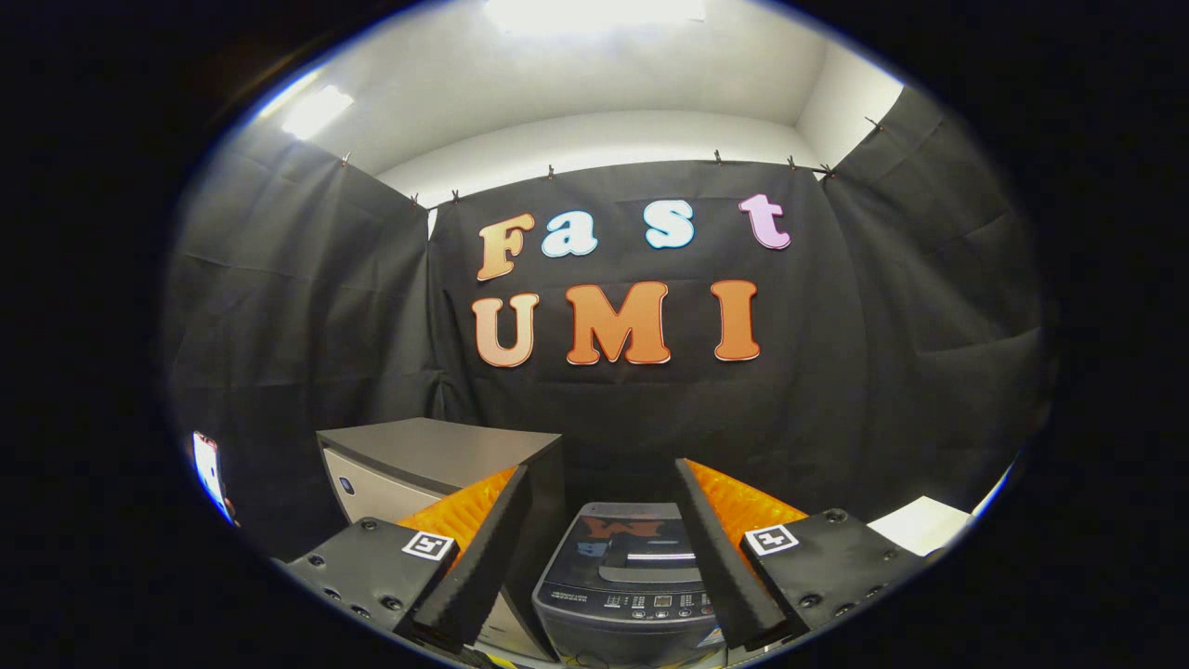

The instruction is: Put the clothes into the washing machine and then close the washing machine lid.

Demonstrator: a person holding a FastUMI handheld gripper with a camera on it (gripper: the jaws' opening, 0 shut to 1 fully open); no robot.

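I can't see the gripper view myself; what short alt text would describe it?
A handheld gripper holds its two fingers wide open with nothing between them, framing a small top-loading washing machine just ahead whose lid is down. A grey cabinet stands beside the machine, behind one finger, and black cloth walls enclose the booth.

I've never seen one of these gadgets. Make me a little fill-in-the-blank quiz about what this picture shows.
1. The gripper has its two fingers spread ____, with nothing between them.
2. Seen through the gap between the fingers, ahead of them, stands a top-loading ____ machine.
3. Its glass lid is ____.
4. Beyond the finger nearer the grey cabinet, that cabinet's door is ____.

Missing words: open; washing; closed; closed
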